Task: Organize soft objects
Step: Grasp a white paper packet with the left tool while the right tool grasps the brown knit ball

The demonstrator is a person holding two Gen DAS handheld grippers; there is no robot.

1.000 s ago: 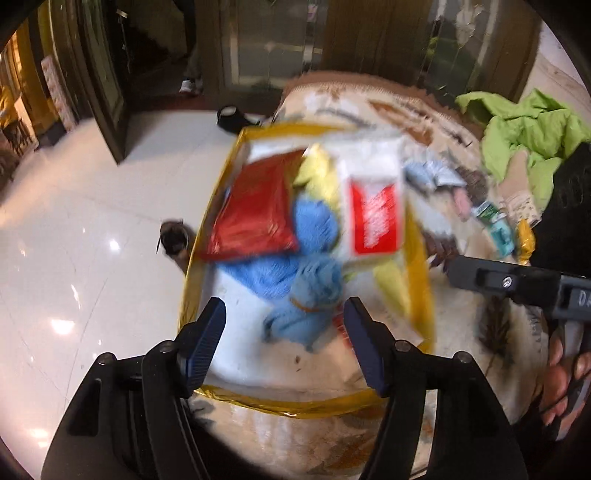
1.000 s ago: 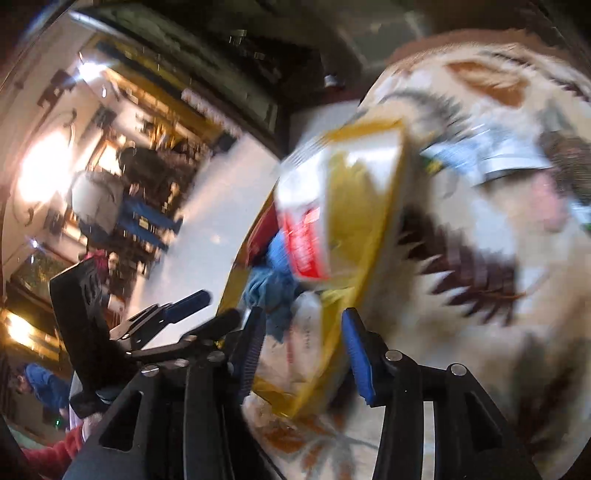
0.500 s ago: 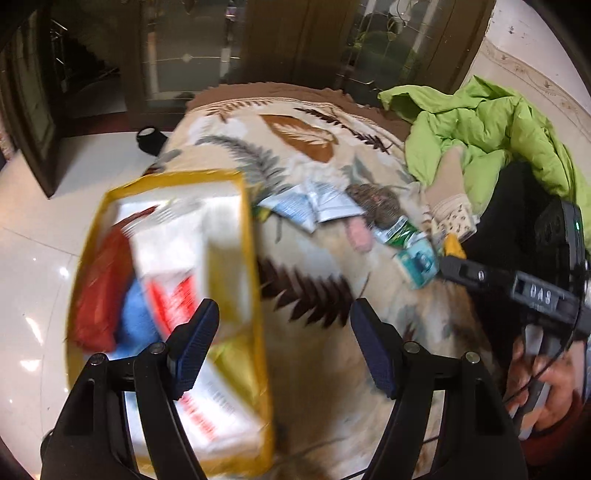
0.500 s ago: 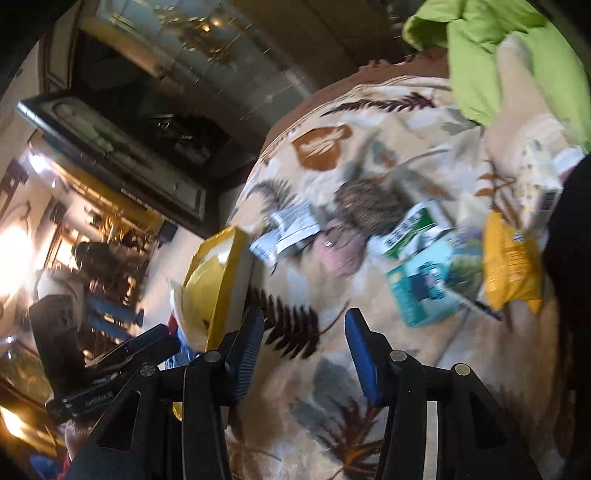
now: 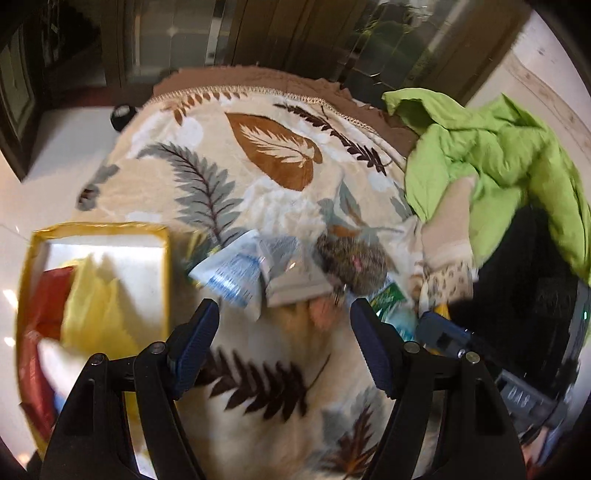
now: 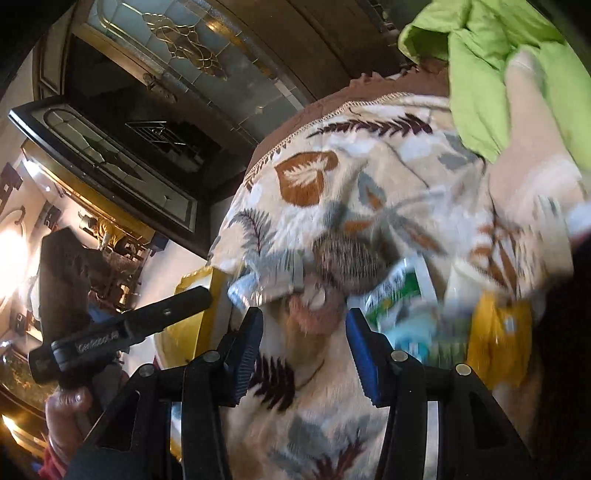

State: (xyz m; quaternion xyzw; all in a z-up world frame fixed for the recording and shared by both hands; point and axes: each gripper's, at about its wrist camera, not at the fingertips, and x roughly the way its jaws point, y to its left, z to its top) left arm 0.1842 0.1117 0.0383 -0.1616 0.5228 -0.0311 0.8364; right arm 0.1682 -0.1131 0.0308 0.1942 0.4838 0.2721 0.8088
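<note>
A yellow-rimmed box (image 5: 99,230) at the left edge of the leaf-print blanket (image 5: 258,147) holds a red packet (image 5: 44,306) and a yellow soft item (image 5: 96,310). Loose on the blanket lie a blue-white pouch (image 5: 232,277), a grey pouch (image 5: 291,273), a brown fuzzy ball (image 5: 351,262), a pink item (image 5: 321,310), a green-white packet (image 6: 399,291) and a yellow packet (image 6: 498,343). My left gripper (image 5: 284,332) hovers open above the pouches, empty. My right gripper (image 6: 304,343) is open just short of the pink item (image 6: 314,310), empty.
A lime-green jacket (image 5: 498,155) and a beige patterned sock (image 5: 450,266) lie at the blanket's right. A black round object (image 5: 122,114) sits on the white floor (image 5: 55,166) beyond the blanket. Dark glazed doors (image 5: 221,33) stand behind. A hand (image 6: 66,410) holds the left gripper handle.
Both grippers have swung right, away from the box, toward the loose items on the blanket. The box has slid to the left edge of the left wrist view. Both stay open.
</note>
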